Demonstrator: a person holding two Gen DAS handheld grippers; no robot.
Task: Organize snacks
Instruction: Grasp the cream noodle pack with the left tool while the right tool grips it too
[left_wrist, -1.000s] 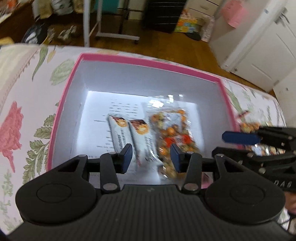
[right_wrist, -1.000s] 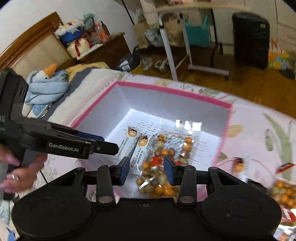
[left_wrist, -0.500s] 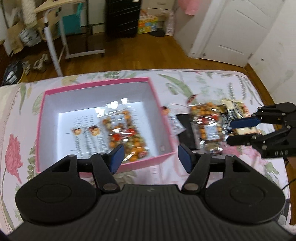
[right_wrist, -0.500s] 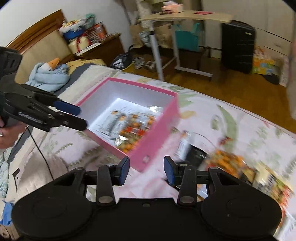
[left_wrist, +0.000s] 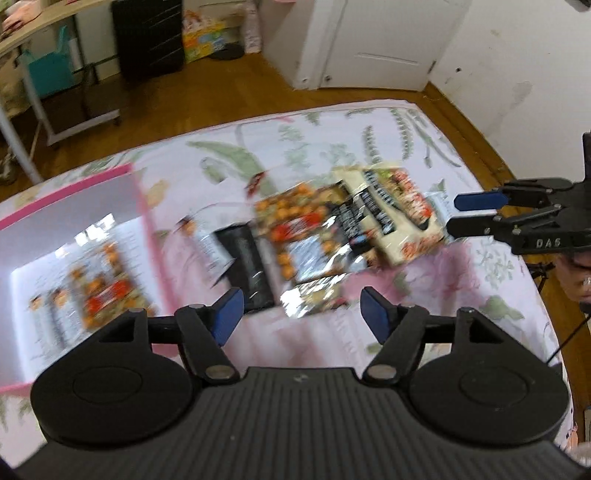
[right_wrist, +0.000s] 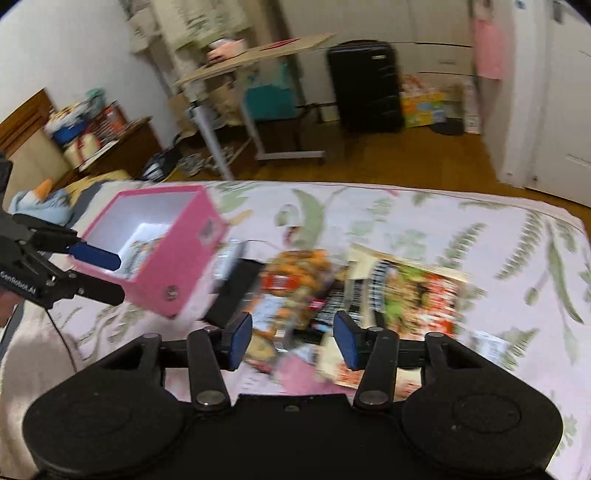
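While both grippers hang empty over the bed, the loose snacks wait outside the box.

Left gripper (left_wrist: 301, 312) and right gripper (right_wrist: 291, 341) have jaws opening, nothing between them. Some snacks already lie in the pink box (right_wrist: 177, 266) toward the bed's headboard end; the peanut-mix bag (left_wrist: 295, 229), a black packet (left_wrist: 247, 266) and a large cream packet (left_wrist: 395, 214) overlap mid-bed, nearer the foot edge. Risk: a pinch there could catch two slippery wrappers, one dropping short of the box.

left black plastic two-finger gripper (left_wrist: 302, 315): blue pads, silver pivot screws, ribbed body, "GenRobot.AI" lettering | right black plastic two-finger gripper (right_wrist: 292, 340): blue pads, round side discs, "DAS" marking, thin black cable
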